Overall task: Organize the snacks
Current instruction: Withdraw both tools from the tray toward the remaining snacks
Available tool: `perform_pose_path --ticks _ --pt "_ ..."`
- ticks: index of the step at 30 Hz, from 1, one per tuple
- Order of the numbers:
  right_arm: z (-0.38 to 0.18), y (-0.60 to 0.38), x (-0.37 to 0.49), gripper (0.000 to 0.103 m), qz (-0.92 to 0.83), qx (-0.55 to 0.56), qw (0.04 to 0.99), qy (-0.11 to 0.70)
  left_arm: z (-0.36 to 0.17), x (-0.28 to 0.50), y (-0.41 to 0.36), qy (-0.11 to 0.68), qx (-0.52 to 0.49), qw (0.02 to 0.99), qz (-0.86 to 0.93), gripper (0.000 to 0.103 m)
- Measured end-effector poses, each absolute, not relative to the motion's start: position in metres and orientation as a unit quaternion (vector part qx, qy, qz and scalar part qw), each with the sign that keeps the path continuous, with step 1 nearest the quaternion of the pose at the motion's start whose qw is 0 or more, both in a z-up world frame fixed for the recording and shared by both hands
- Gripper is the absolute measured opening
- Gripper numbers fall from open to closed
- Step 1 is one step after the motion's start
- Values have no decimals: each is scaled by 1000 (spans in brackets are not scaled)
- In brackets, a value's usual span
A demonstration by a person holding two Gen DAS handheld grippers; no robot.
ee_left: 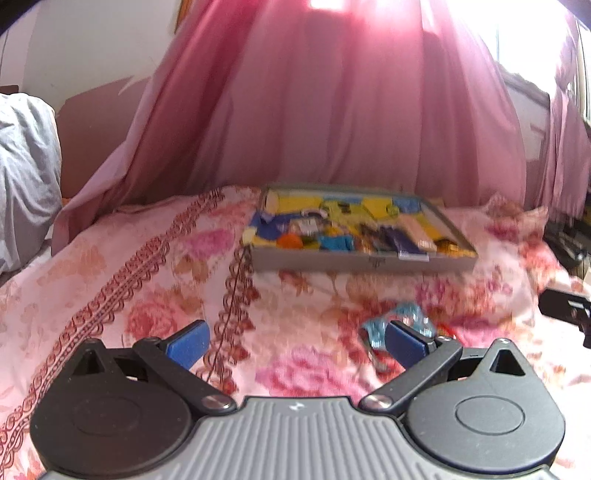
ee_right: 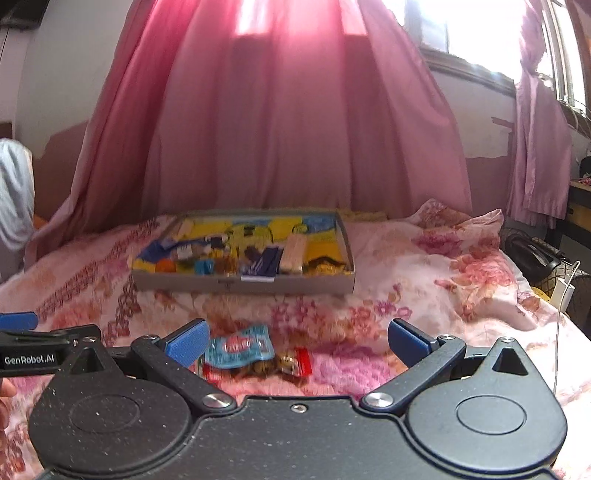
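Currently: pickup step | both jaws released, empty | blue snack packet and red packet on bed, lower centre | tray mid-frame | next: right gripper should close on blue packet.

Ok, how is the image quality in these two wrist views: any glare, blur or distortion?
Left wrist view: window glare through the pink curtain, motion blur smearing the tray and the blue packet. Right wrist view: blown-out window at upper right, sharper blue packet, soft tray contents. Both show fisheye bending at the edges.
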State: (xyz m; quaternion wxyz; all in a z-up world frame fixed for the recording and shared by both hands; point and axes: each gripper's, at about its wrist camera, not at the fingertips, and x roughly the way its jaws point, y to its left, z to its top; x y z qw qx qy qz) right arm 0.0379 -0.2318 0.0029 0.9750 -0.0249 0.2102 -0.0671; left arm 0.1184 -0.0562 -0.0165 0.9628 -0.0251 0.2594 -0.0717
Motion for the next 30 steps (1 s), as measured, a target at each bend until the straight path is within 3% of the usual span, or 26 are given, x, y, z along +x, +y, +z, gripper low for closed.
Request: perform_pose_path --ticks 12,30 --pt "-10 -227 55 102 -70 -51 960 265 -27 120 -56 291 -13 955 -57 103" --pt "-14 -228 61 102 -73 -51 955 282 -38 122 -50 291 -12 956 -18 103"
